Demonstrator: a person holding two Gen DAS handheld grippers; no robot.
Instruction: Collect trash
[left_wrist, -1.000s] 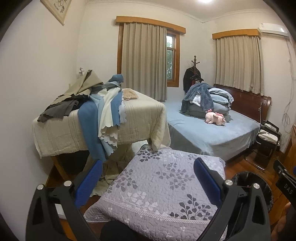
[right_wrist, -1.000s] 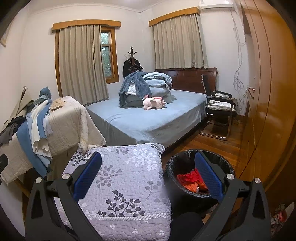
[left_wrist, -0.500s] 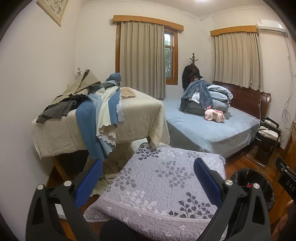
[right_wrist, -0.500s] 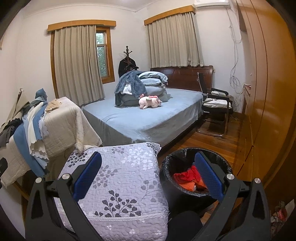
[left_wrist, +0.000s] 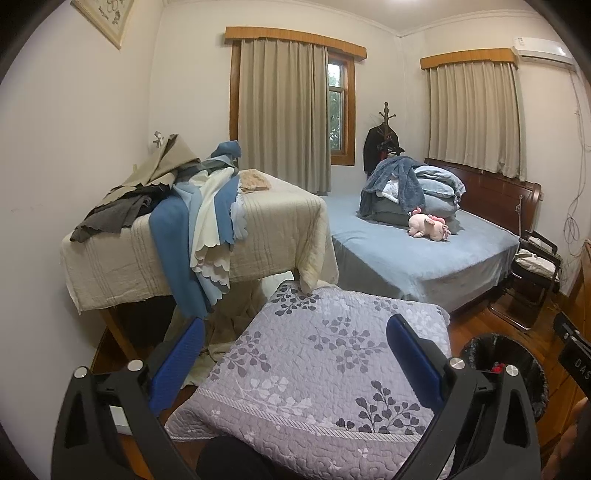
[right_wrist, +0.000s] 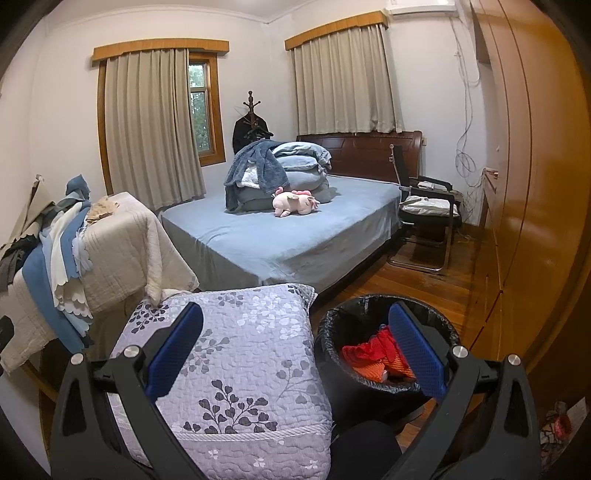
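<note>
A black-lined trash bin (right_wrist: 332, 325) stands on the wooden floor to the right of a lilac quilted cushion (right_wrist: 240, 354). Red and orange wrappers (right_wrist: 373, 356) lie inside it. In the left wrist view the same bin (left_wrist: 476, 347) shows at the lower right, with a speck of red inside. My right gripper (right_wrist: 293, 349) is open and holds nothing, its right finger (right_wrist: 413, 350) in front of the bin's mouth. My left gripper (left_wrist: 295, 360) is open and holds nothing, hovering over the cushion (left_wrist: 314, 365).
A table under a beige cloth (left_wrist: 266, 236) carries piled fabrics (left_wrist: 195, 206) on the left. A blue bed (right_wrist: 288, 236) with folded bedding and a pink plush toy (right_wrist: 293, 203) fills the middle. A black chair (right_wrist: 428, 221) and a wooden wardrobe (right_wrist: 524, 184) stand at right. Some litter (right_wrist: 556, 424) lies by the wardrobe.
Both views have drifted slightly; the bin sits a little more into the left wrist view. Both grippers stay open and hold nothing.
</note>
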